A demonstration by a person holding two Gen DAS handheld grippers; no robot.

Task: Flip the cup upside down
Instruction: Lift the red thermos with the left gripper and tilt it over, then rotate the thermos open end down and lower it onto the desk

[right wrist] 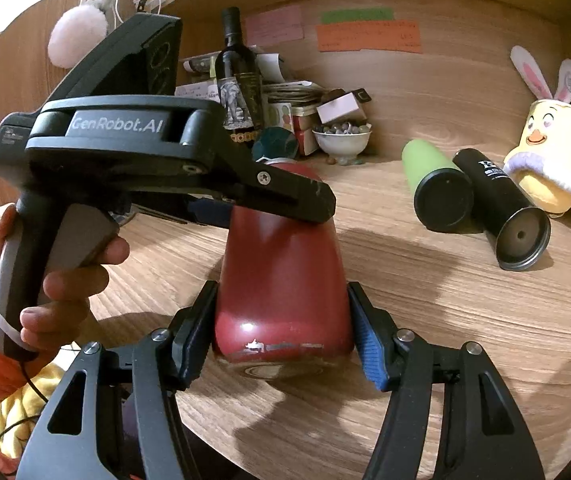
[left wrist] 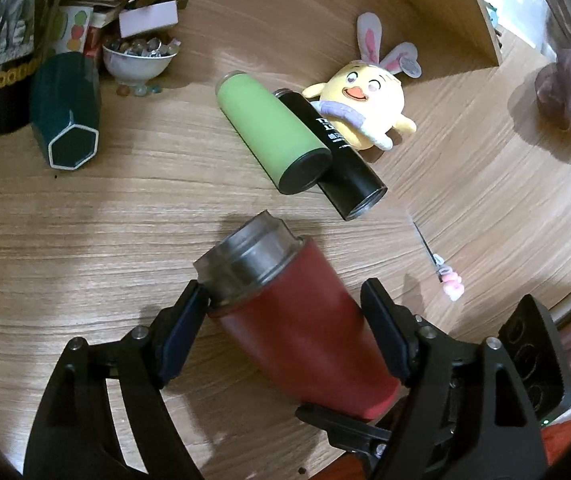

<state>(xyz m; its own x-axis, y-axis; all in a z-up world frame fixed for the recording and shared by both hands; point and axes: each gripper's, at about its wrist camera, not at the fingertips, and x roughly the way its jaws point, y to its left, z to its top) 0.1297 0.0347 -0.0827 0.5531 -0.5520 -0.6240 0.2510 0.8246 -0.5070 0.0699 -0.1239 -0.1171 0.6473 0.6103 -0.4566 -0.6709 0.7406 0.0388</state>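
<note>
A red cup (left wrist: 297,332) with a grey lid (left wrist: 245,256) is held tilted above the wooden table, lid end pointing away in the left wrist view. My left gripper (left wrist: 285,308) is shut on its upper body, near the lid. In the right wrist view the red cup (right wrist: 281,280) points away with its base toward the camera. My right gripper (right wrist: 281,336) is shut on its base end. The left gripper (right wrist: 221,200) shows there too, clamped across the cup's far end and held by a hand.
A green cup (left wrist: 273,136) and a black tube (left wrist: 337,156) lie side by side ahead, with a yellow plush chick (left wrist: 365,100) behind them. A dark hexagonal box (left wrist: 65,120), a bowl of beads (left wrist: 137,60), a wine bottle (right wrist: 237,80) and papers crowd the back left. A small pink-tipped pen (left wrist: 445,272) lies right.
</note>
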